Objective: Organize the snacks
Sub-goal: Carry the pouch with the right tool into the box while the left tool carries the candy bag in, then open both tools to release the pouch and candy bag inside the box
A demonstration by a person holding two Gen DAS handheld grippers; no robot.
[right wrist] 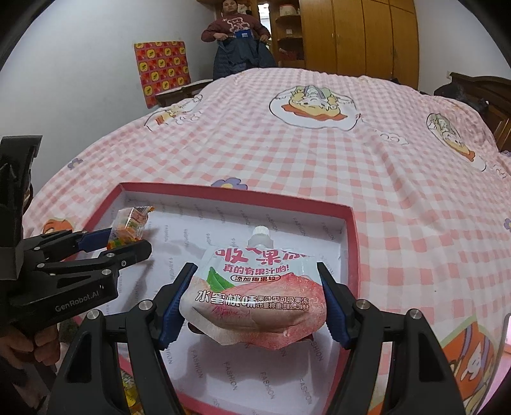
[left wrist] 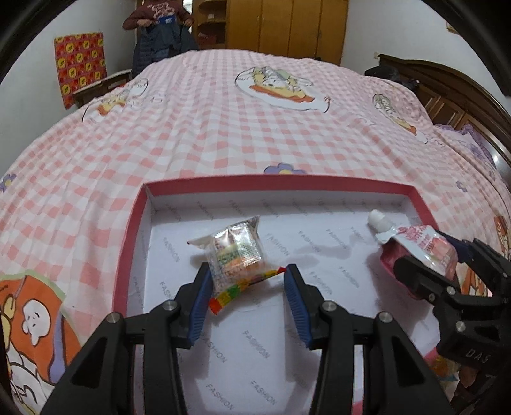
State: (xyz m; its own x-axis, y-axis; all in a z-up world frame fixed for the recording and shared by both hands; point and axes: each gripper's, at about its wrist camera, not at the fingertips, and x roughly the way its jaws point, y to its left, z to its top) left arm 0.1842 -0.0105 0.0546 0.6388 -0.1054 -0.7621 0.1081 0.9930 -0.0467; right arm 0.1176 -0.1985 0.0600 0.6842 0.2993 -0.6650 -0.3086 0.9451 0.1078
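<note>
A shallow pink-rimmed box [left wrist: 274,185] with a white "FASHION" liner lies on the bed. In the left wrist view, my left gripper [left wrist: 247,281] is shut on a clear packet of coloured candies [left wrist: 236,255], held just over the box's left half. In the right wrist view, my right gripper [right wrist: 255,266] is shut on a pink peach jelly pouch [right wrist: 255,293] with a white screw cap, over the right half of the box [right wrist: 230,194]. Each view shows the other gripper: the right gripper [left wrist: 428,265] with its pouch [left wrist: 415,245], and the left gripper [right wrist: 127,242] with its packet [right wrist: 131,223].
The box rests on a pink checked bedspread [left wrist: 223,127] with cartoon prints. A person [right wrist: 238,35] stands at the far end holding a dark garment. Behind are a wooden wardrobe [left wrist: 287,25] and, to the right, a dark headboard [left wrist: 447,92]. A hand [right wrist: 19,348] holds the left gripper's handle.
</note>
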